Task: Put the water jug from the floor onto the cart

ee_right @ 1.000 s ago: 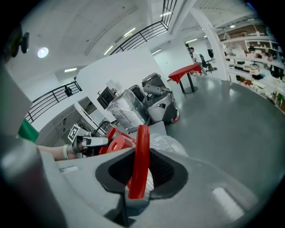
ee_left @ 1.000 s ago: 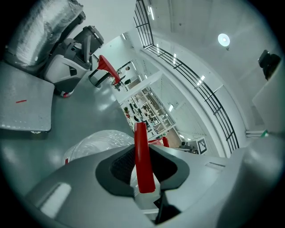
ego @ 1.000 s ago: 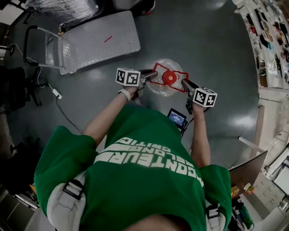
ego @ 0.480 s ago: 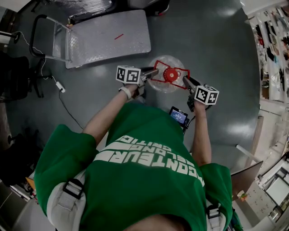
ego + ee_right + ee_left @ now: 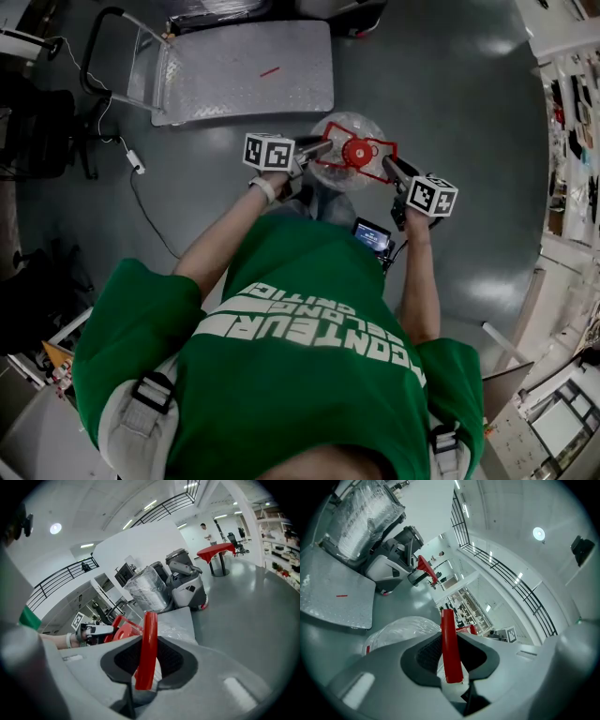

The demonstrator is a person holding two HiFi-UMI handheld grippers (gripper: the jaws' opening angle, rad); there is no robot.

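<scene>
Head view showed left gripper (image 5: pixel 323 147) and right gripper (image 5: pixel 386 167) fingers pinching the red handle (image 5: pixel 357 152) of the seemingly heavy, stiff water jug (image 5: pixel 333 176).

Dim, fisheye-warped frames, seemingly vignetted edges

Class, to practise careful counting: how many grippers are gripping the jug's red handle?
2. The left gripper clamps the red handle at its left end; the right gripper clamps its right end. None seems hidden.
</scene>
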